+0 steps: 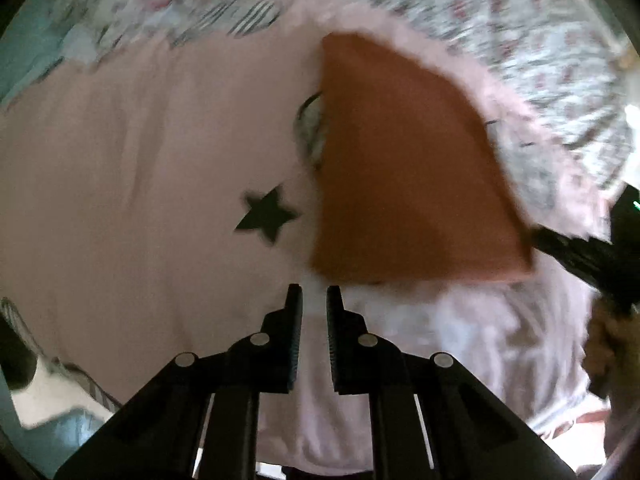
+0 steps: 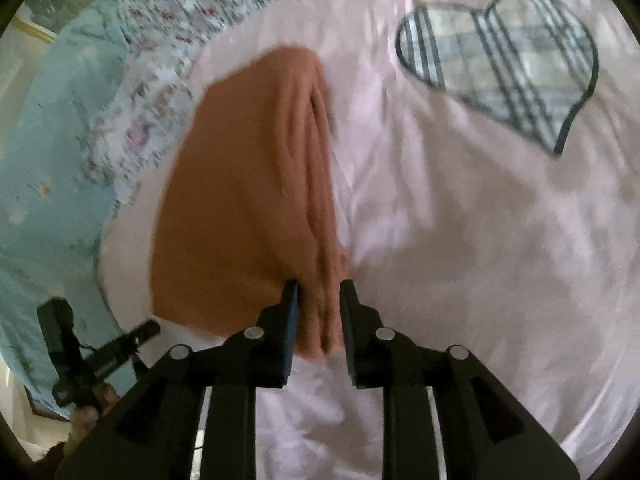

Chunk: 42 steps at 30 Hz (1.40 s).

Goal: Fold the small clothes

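Nearest each lens were the gripper's own two black fingers. The left gripper (image 1: 314, 292) hovered over pale pink fabric with its jaws drawn almost together; nothing could be seen pinched between them, and the orange cloth (image 1: 404, 168) began just beyond the fingertips. The right gripper (image 2: 319, 286) stood at the near end of the same orange cloth (image 2: 244, 192), its jaws slightly parted with the bunched, layered edge of the cloth lying in the gap; whether the pads pressed on that edge could not be told from this view.

Farther out, the orange cloth lay on a pink blanket (image 2: 460, 220), already doubled: the right wrist view showed several stacked folds along one side, and the left wrist view a flat, wedge-shaped panel. A black star (image 1: 266, 216) and a plaid heart (image 2: 500, 64) marked the blanket beside it. A floral quilt (image 1: 500, 20) filled the far background.

Judged from this layout, at least one fold was complete; squaring the loose edges, and possibly a further fold, appeared to remain.
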Tool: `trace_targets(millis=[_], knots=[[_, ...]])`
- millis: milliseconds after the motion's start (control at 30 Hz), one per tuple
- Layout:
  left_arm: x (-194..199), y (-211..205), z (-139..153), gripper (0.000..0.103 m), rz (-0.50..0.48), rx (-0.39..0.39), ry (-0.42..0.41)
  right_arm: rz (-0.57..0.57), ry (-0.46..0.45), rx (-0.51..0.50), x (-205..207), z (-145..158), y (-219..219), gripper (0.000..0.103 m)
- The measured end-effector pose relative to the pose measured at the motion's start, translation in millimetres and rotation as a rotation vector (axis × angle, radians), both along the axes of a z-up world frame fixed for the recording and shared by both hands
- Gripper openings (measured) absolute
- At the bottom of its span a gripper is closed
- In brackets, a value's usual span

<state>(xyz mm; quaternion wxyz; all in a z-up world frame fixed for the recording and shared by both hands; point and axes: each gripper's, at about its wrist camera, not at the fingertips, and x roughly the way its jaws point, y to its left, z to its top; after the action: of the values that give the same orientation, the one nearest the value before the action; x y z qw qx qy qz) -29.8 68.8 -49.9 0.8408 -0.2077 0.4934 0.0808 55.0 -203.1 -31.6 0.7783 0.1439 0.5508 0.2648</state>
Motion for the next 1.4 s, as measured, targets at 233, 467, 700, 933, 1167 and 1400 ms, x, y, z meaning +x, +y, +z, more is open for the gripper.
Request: trace_targets(millis=[233, 467, 700, 933, 1167, 1400], knots=[[51, -11, 20, 0.016, -0.183, -0.05, -0.103, -0.056, -0.051, -0.01, 65, 9, 37, 0.035], [83, -20, -25, 0.016, -0.326, -0.071, 0.032, -0.074, 0.002, -0.006, 117, -20, 62, 0.012], [77, -25, -42, 0.015, -0.36, -0.093, 0.062, -0.11, -0.036, -0.089, 125, -33, 58, 0.029], [70, -25, -40, 0.015, -0.338, -0.114, 0.056, -0.012, -0.131, -0.004, 61, 3, 54, 0.034], [74, -29, -42, 0.016, -0.299, -0.112, 0.053, 0.077, -0.085, -0.082, 17, -43, 41, 0.024], [60, -28, -38, 0.024, -0.286, -0.095, 0.053, 0.101, -0.137, -0.122, -1, -23, 41, 0.021]])
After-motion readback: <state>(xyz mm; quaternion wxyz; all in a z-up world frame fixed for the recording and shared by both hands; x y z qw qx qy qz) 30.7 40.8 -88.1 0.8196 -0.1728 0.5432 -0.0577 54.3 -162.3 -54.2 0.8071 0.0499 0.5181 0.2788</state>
